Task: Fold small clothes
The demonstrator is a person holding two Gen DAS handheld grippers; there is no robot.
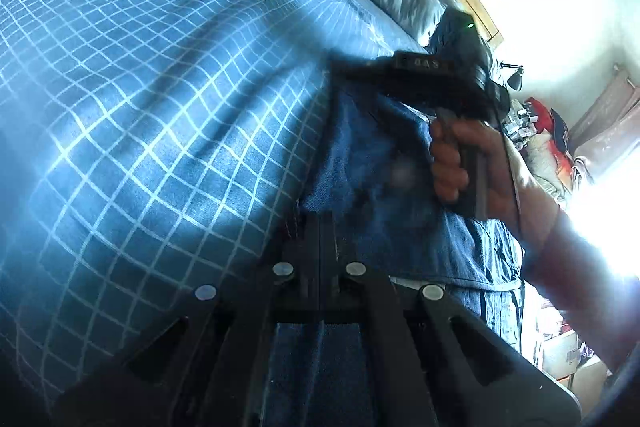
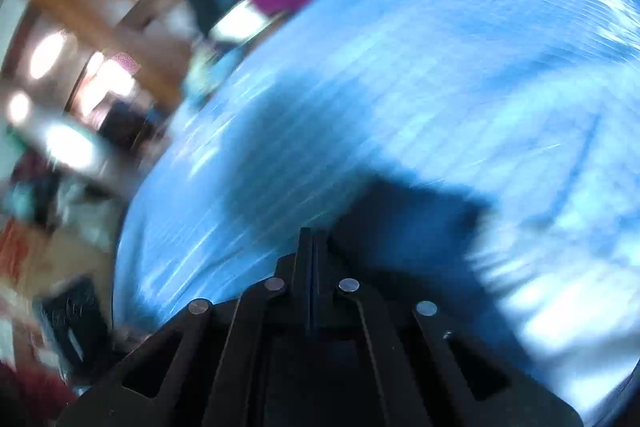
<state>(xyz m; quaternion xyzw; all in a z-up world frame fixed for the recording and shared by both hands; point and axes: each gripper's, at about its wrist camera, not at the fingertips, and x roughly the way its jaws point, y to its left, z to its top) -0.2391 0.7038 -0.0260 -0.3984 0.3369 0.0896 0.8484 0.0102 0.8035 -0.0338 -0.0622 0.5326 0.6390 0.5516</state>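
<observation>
Evidently early: denim garment (image 1: 384, 187) lies unfolded on the bed (image 1: 160, 107); left gripper (image 1: 320, 227) jaws pinch its edge, right gripper (image 2: 312, 243) jaws closed, empty.

Both wrist cameras look forward and down along their claws, very near the blue grid bedspread (image 1: 160, 107), which both views share; the right view is blurred

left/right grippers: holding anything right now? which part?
Left gripper is shut at the near edge of the blue denim garment; an actual pinch can't be confirmed. Right gripper is shut, nothing visible between its fingers; view blurred.
</observation>
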